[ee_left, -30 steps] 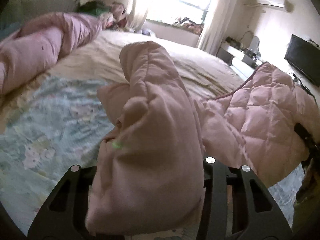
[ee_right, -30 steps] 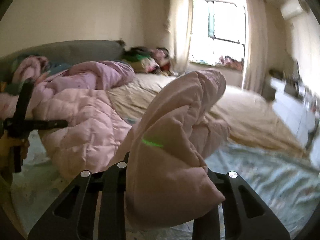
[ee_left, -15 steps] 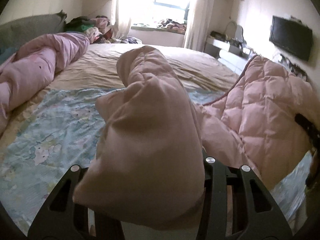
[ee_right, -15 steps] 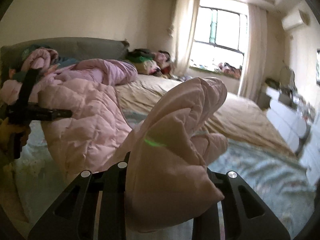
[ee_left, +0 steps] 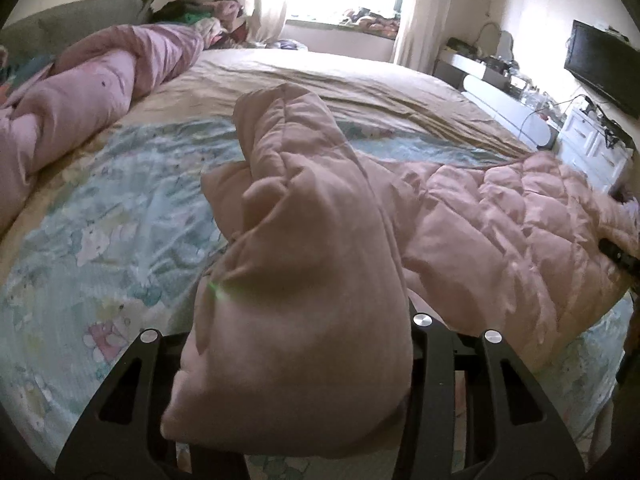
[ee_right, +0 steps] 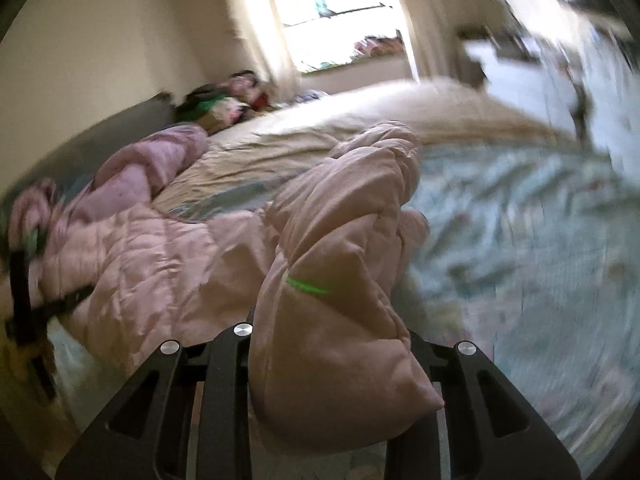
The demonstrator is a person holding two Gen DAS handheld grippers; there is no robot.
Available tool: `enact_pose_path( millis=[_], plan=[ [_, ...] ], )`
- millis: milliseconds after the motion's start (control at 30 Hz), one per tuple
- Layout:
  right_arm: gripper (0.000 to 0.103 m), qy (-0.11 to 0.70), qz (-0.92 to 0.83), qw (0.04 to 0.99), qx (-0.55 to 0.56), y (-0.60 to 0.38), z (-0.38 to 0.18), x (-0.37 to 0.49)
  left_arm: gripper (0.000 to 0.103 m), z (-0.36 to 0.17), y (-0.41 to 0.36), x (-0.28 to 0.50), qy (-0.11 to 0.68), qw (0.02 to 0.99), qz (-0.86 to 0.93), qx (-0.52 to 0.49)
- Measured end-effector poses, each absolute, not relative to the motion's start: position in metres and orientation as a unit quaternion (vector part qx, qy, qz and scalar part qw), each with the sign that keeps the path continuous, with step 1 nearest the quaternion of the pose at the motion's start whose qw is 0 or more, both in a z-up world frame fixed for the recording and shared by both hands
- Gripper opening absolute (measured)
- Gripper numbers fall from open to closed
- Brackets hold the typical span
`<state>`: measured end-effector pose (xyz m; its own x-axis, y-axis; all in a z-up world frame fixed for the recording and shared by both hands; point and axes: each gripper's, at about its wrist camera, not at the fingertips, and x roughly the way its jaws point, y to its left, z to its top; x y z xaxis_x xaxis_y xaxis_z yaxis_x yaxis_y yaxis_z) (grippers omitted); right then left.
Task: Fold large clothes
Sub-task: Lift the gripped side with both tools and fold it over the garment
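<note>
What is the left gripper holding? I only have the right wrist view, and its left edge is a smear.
Observer: The left gripper has its jaws shut on a thick, bunched fold of the pink quilted coat.
Operator: Does the coat hang free beyond that fold?
Observer: No. The left wrist view shows its quilted body spread out rumpled to the right of the fold, resting on the patterned sheet.
</note>
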<state>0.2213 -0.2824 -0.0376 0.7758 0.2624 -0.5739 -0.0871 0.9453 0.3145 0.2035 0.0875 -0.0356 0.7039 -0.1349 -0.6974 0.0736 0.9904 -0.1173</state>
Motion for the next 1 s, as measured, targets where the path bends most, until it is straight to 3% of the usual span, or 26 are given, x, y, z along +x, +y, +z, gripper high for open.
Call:
enact_pose_path(
  millis=[200,267,500,600,833,1000],
  plan=[
    [0.039,0.395,0.046,0.877,0.271,-0.329,-0.099,0.227,0.040,-0.052,0.091,0.202,0.402,0.914,-0.044,-0.045],
    [0.049,0.404,0.035,0.859,0.313,-0.337,-0.116,0.225,0.041,-0.055,0.091,0.200,0.406,0.912,-0.041,-0.044],
    [0.076,0.419,0.016,0.831,0.364,-0.346,-0.130,0.224,0.044,-0.060,0.092,0.196,0.413,0.908,-0.035,-0.052],
    [0.088,0.423,-0.009,0.845,0.326,-0.343,-0.117,0.220,0.045,-0.061,0.093,0.194,0.415,0.907,-0.035,-0.056],
    [0.090,0.404,-0.035,0.877,0.257,-0.335,-0.083,0.205,0.049,-0.061,0.095,0.191,0.419,0.905,-0.031,-0.063],
    [0.094,0.374,-0.051,0.899,0.221,-0.332,-0.060,0.189,0.060,-0.060,0.097,0.185,0.423,0.904,-0.022,-0.067]
  ],
)
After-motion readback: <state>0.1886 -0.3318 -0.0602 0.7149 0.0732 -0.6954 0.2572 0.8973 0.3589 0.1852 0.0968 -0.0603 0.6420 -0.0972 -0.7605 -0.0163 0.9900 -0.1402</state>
